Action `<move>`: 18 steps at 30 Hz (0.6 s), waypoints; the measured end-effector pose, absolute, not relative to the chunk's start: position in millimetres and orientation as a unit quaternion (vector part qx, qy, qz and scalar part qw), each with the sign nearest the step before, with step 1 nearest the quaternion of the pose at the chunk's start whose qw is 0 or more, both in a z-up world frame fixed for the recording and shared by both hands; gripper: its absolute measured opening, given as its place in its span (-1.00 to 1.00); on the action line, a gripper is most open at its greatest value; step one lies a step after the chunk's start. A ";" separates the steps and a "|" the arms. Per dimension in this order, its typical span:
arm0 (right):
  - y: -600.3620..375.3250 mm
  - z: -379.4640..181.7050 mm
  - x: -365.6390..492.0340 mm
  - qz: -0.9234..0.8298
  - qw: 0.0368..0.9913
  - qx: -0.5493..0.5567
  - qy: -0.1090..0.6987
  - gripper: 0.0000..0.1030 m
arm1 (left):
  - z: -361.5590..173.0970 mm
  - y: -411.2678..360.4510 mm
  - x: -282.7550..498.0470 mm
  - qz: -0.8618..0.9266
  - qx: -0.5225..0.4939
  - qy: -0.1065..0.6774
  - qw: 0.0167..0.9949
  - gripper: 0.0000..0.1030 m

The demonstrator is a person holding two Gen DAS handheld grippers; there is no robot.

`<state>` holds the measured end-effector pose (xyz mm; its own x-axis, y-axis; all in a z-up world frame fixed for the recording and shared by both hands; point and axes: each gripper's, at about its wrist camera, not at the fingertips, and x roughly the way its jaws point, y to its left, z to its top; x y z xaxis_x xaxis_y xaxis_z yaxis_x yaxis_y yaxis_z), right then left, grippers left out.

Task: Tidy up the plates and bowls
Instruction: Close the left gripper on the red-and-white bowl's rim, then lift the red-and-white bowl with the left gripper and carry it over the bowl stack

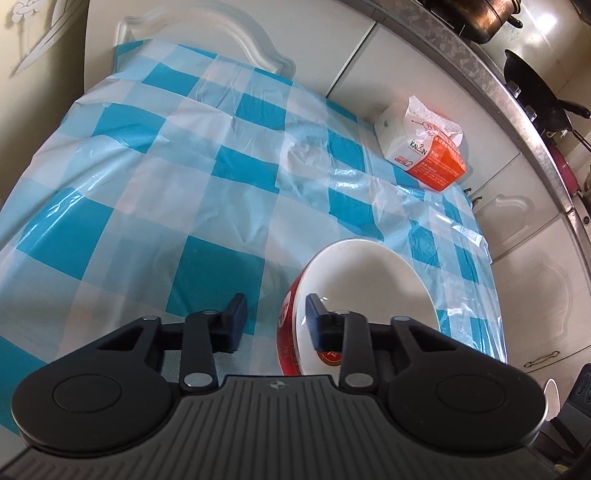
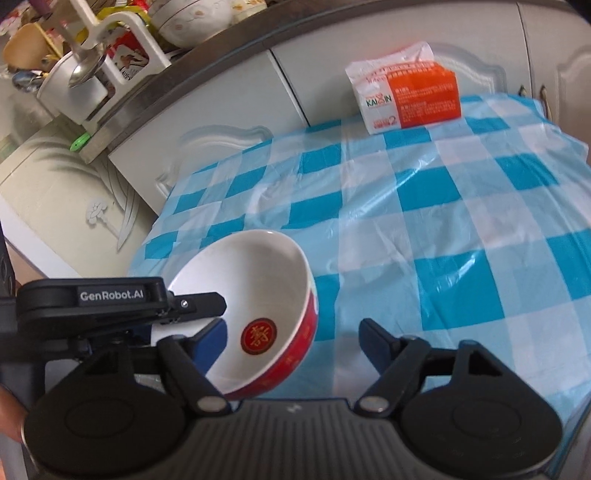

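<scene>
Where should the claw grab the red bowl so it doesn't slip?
Pinch the red bowl by its near rim, coming from above, with one finger inside and one outside. Its mouth faces up and the wall is thin, so it probably fits between them.

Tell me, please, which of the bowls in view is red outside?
The bowl on the checked tablecloth, with a red emblem inside; the stacked bowls on the counter are pale with flower prints.

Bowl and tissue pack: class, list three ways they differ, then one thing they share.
The bowl is round, the tissue pack boxy. The bowl is red outside, the pack orange-printed. The bowl lies near, its rim between the fingers of the left gripper; the pack lies far, untouched. Both are partly white.
</scene>
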<state>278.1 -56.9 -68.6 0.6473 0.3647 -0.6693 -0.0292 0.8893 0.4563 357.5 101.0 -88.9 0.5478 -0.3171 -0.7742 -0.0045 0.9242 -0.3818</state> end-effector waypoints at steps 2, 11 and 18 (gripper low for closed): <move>-56.6 -71.3 279.6 0.113 0.883 0.207 0.405 0.25 | -89.8 99.5 357.6 -0.094 -0.171 0.467 0.863 -0.47; -55.4 -70.3 278.1 0.141 0.882 0.228 0.387 0.02 | -89.1 91.6 353.9 -0.096 -0.164 0.456 0.870 -0.71; -54.8 -66.2 272.1 0.140 0.891 0.218 0.372 0.01 | -85.8 94.5 346.0 -0.096 -0.173 0.447 0.872 -0.72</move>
